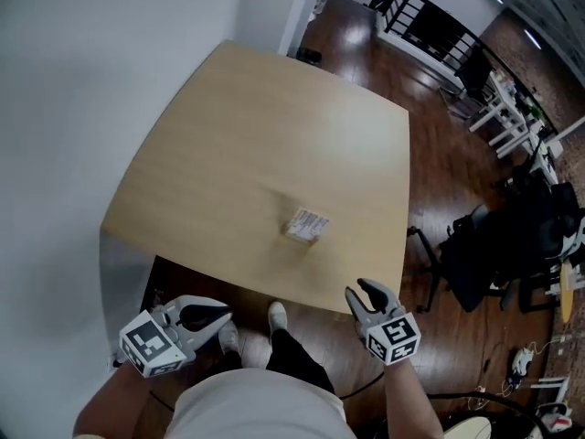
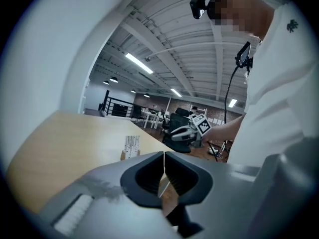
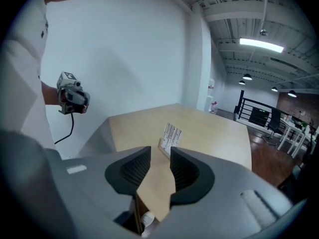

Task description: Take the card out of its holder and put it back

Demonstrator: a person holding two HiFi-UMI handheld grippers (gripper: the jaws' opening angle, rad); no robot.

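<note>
Finds the card [image 1: 310,219] standing upright in its holder [image 1: 300,237], out on the desk [image 1: 228,135] a little in from the near edge, touched by neither gripper. Has the left gripper [image 1: 226,317] low and short of the desk's near edge, with fingers [image 2: 144,176] clenched pad to pad on nothing, probably parked as the spare hand. Has the right gripper [image 1: 359,292] just short of the same edge, with fingers [image 3: 187,171] released and apart, only bare desk between them, lined up on the card ahead; likely readied for pinching the card's top edge and lifting it straight out of the slot. Judged as barely begun, with no grasp yet. Shows a pale wood desk, bare apart from card and holder, set against a white wall [image 1: 73,80]; beyond, a dark wood floor [image 1: 439,154], black office chairs [image 1: 494,245], a black railing [image 1: 430,26] and strip lights [image 3: 261,44] under an open ceiling
</note>
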